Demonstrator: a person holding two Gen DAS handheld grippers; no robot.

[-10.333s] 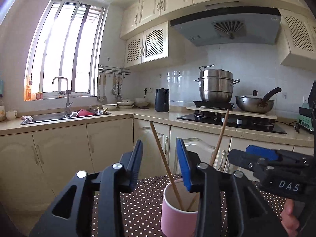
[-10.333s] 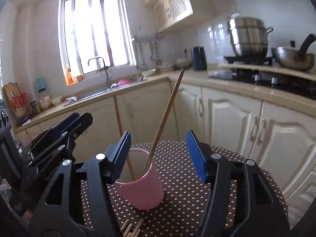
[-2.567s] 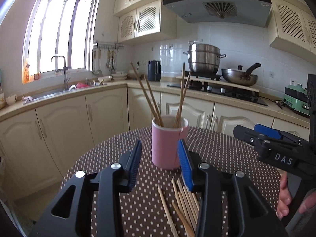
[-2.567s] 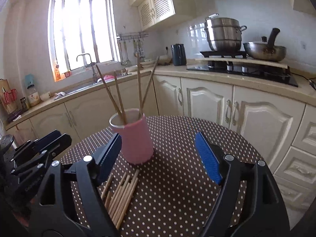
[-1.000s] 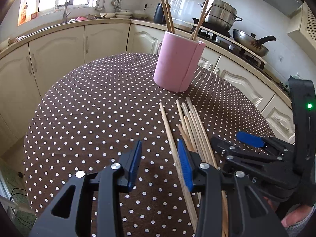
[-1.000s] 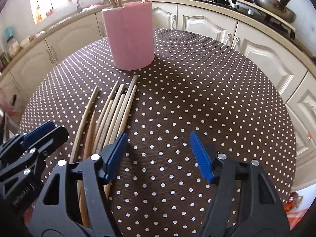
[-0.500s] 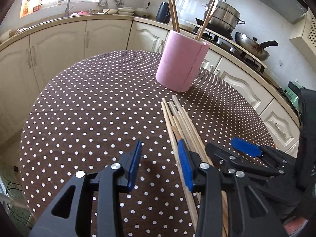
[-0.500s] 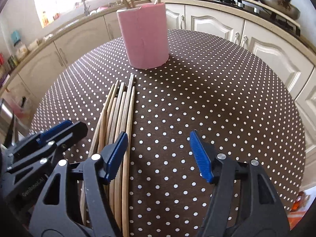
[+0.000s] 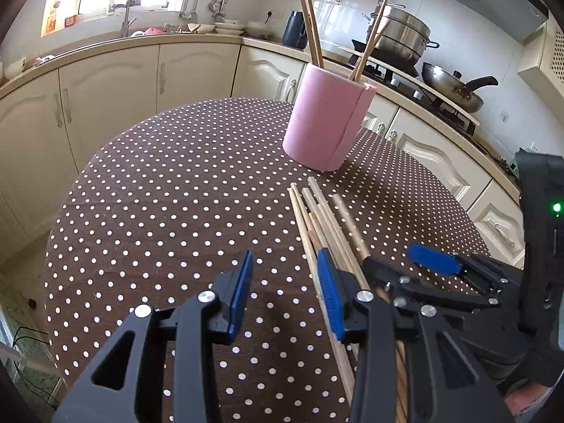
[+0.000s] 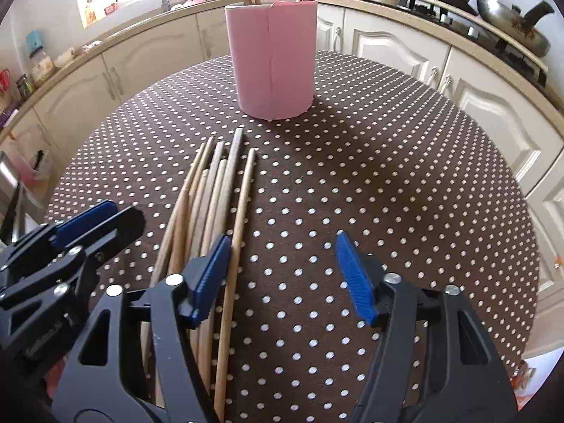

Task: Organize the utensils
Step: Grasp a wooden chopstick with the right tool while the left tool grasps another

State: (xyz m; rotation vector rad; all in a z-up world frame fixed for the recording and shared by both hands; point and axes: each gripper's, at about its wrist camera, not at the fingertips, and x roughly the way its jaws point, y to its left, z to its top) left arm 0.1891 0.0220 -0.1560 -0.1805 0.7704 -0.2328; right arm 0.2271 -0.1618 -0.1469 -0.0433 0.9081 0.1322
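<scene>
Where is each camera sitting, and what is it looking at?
Left wrist: on the left gripper, looking over the dotted table at the pink cup; the right gripper shows at the right.
Right wrist: on the right gripper, above the chopsticks; the left gripper shows at the left.
Both share cup, chopsticks, table.

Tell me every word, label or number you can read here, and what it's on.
None reads clearly.
Raised lettering on the left gripper: too faint.
Orange window sign: blurred.
Countertop jar label: too small.
</scene>
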